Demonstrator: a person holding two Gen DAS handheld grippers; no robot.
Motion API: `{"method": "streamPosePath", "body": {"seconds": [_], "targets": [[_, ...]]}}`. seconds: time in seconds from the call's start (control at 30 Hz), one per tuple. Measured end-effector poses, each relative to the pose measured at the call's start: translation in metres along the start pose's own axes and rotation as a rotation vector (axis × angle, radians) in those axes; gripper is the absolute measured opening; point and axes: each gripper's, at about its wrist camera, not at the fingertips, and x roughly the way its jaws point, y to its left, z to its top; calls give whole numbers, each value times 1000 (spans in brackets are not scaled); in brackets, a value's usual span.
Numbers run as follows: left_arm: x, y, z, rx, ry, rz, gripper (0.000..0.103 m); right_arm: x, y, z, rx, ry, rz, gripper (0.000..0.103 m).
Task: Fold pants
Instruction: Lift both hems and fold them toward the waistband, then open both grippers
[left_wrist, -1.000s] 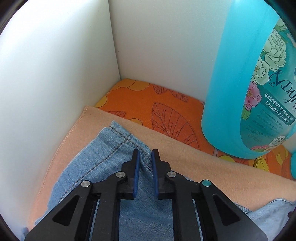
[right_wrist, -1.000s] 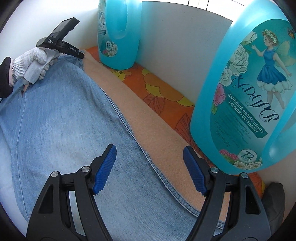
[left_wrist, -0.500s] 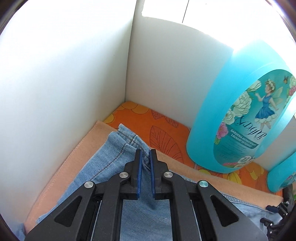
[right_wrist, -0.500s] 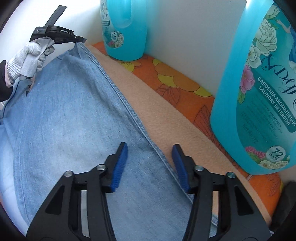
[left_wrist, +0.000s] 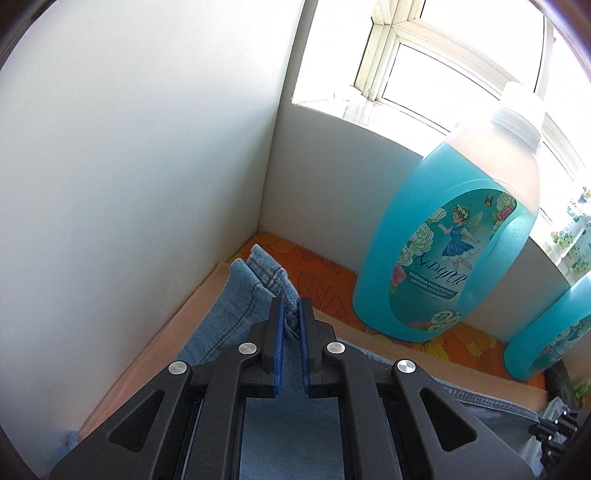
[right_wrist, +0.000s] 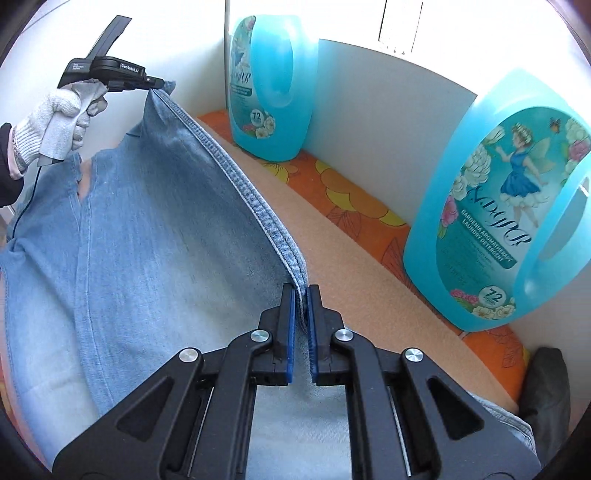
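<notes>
A: Right wrist view, nearest first. The right claw (right_wrist: 300, 291) has its blue pads pressed onto the stitched hem of the jeans (right_wrist: 155, 236), pinching it, with the hem edge standing up between the pads.

B: And the denim beyond it?

A: The hem runs taut from that claw up and away to the left claw (right_wrist: 162, 84), which pinches the far corner. A gloved hand (right_wrist: 55, 122) holds that tool. The hem is raised above the peach towel (right_wrist: 354, 266); the rest of the cloth hangs down to the left.

B: Left wrist view?

A: The left claw (left_wrist: 290, 314) is closed on a bunched fold of the jeans (left_wrist: 236, 306), seam and hem poking out just past the pads. Denim fills the gap below the pads too.

B: Surroundings?

A: The peach towel (left_wrist: 177, 332) lies under the jeans, on an orange floral cloth (left_wrist: 325, 273). Behind that, a blue detergent bottle (left_wrist: 450, 251) stands upright against the white partition (left_wrist: 129, 166); a second bottle (left_wrist: 550, 332) sits beside it at the right edge. Window (left_wrist: 424, 62) farthest back.

B: Same two bottles from the right side?

A: Yes, one bottle near (right_wrist: 506, 214), one at the far corner (right_wrist: 269, 88).
</notes>
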Motion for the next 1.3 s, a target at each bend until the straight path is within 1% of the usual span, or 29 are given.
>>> {"method": "streamPosePath", "body": {"seconds": [0.07,0.1,0.17,0.23,0.3,0.4,0.53,0.57,0.67,0.83,0.93,1.1,1.2,1.3], "targets": [[-18,5,0,1,-19,-15,6,-21,10,1,-16,-27,-14,6],[-19,9,0,13,-29,-17,6,-30,16,1,-27,-40,-22,6],[-39,10,-3,43,-56,-8,6,-47,30,0,-44,-60,-36,6],[-59,14,-9,64,-82,-19,6,-60,44,-4,-63,-72,-56,6],[-74,19,-18,58,-98,-43,6,-74,58,-10,-78,-85,-70,6],[-102,34,-29,33,-110,-82,6,-94,74,-18,-67,-101,-63,6],[-133,50,-50,36,-130,-104,6,-118,101,-35,-87,-108,-62,6],[-132,52,-64,36,-136,-111,6,-124,108,-41,-92,-107,-60,6],[-160,65,-86,23,-151,-129,6,-142,129,-57,-108,-105,-46,6],[-181,91,-127,-10,-150,-147,6,-161,162,-83,-112,-96,-13,6],[-188,108,-155,-52,-131,-163,6,-167,181,-101,-111,-73,12,6],[-196,131,-203,-91,-89,-168,6,-164,207,-126,-131,3,31,6],[-196,145,-227,-124,-65,-174,6,-156,216,-136,-112,57,57,6],[-191,156,-246,-150,-34,-193,6,-146,228,-141,-141,145,88,6]]}}
